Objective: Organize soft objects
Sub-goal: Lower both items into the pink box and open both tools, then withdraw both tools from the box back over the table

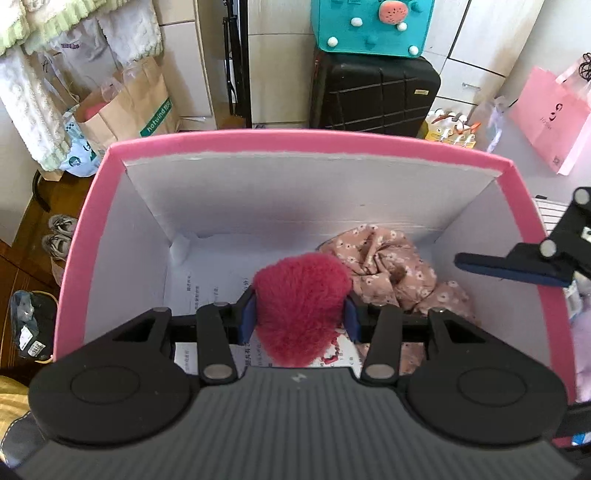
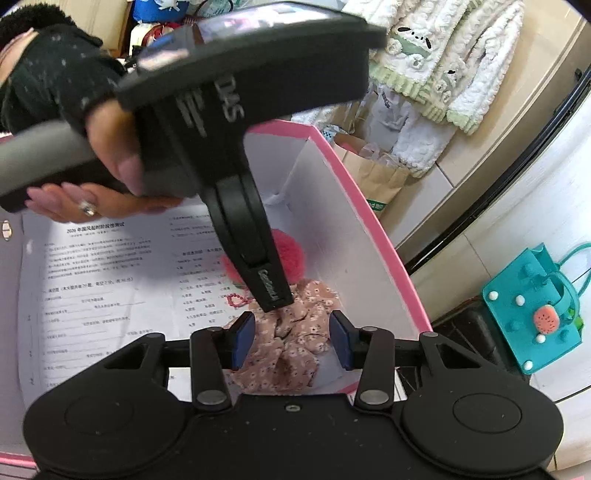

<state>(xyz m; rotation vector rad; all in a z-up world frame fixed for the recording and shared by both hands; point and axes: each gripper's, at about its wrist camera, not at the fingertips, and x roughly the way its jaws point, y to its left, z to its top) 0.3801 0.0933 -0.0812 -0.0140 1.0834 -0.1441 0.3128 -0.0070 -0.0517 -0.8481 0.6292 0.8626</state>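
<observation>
A red fluffy pompom (image 1: 301, 291) with a bead chain (image 1: 332, 354) hangs inside the pink-rimmed white box (image 1: 295, 142). My left gripper (image 1: 299, 317) is shut on it, both blue pads pressed into the fur. A crumpled floral pink cloth (image 1: 384, 266) lies at the box's far right corner. In the right wrist view my right gripper (image 2: 291, 336) stands open just over that floral cloth (image 2: 291, 365), which lies loose between the pads. The left gripper's finger (image 2: 266, 273) crosses in front, and the pompom (image 2: 291, 251) shows behind it.
A printed paper sheet (image 2: 110, 266) lines the box floor. A person's hand (image 2: 110, 177) grasps the left gripper's handle. Beyond the box stand a black suitcase (image 1: 373, 96), a teal bag (image 1: 369, 26), a brown paper bag (image 1: 140, 107) and a pink bag (image 1: 550, 114).
</observation>
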